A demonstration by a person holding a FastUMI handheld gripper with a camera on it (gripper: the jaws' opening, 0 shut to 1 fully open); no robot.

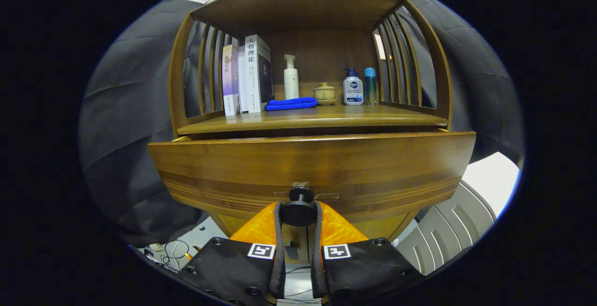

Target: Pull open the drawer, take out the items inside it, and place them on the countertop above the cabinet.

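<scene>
1. Between the 2 fingers of the gripper [298, 212] the round knob [299, 207] of the drawer [308, 166] is held; the fingers are closed to a narrow gap and both seem to press on the sides of the knob.
2. The drawer front is seen just ahead of the fingers, with its long axis running from side to side across the view. It appears already drawn out a little from under the countertop [354, 118], because its top edge stands nearer than the shelf edge; how far it is open cannot be told exactly.
3. The coming move is judged to be a straight pull back along the line of the fingers, at a right angle to the drawer front. A sideways pull could let the knob slip out.
4. The items inside the drawer are hidden behind the drawer front.
5. On the countertop, at the back, 2 or 3 books [252, 75], a white pump bottle [291, 79], a folded blue cloth [291, 104], a small lidded cup [324, 92], a second pump bottle [353, 87] and a slim blue bottle [370, 86] are placed. Free wood is left in front of them for the items.
6. Around the cabinet, dark cloth walls are seen.
</scene>
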